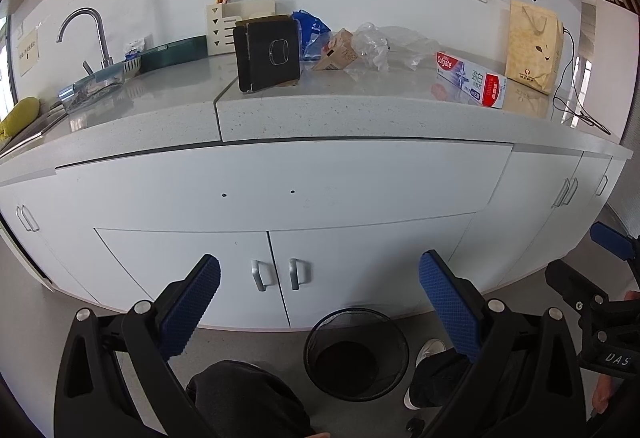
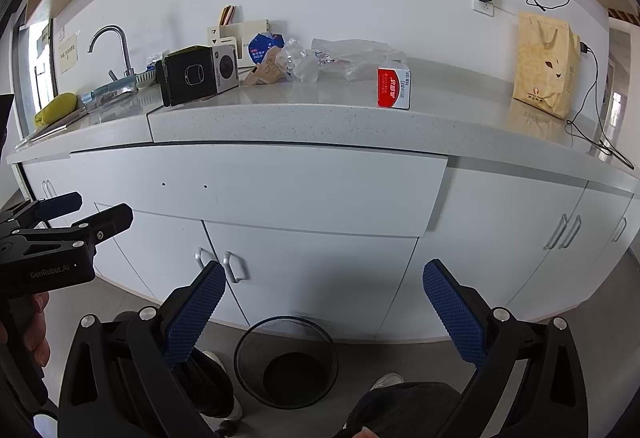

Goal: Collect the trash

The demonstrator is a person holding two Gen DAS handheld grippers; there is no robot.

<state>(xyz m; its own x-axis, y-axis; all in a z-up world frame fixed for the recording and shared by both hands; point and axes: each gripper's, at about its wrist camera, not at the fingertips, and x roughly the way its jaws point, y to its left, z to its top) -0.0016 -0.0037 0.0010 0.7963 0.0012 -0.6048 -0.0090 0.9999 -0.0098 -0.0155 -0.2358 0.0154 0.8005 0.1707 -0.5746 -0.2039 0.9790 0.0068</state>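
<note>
both tools (image 1: 320, 302) (image 2: 324, 302) are held wide, empty; crumpled plastic wrap (image 1: 384, 43) at 12 o'clock is judged light, slippery, best pinched at a fold.

speckled grey countertop (image 1: 304, 113) carries a black box (image 1: 269, 53), crumpled clear plastic (image 1: 384, 43), a colgate toothpaste box (image 1: 472, 78) and a tan paper bag (image 1: 534, 45) (far right) — a mesh wastebasket (image 1: 356, 352) stands on the floor (image 1: 36, 302).

Crumpled clear plastic (image 1: 390, 43) and a torn carton (image 1: 336, 55) lie on the counter (image 1: 320, 105); mesh bin (image 1: 356, 352) (black) stands below.
</note>
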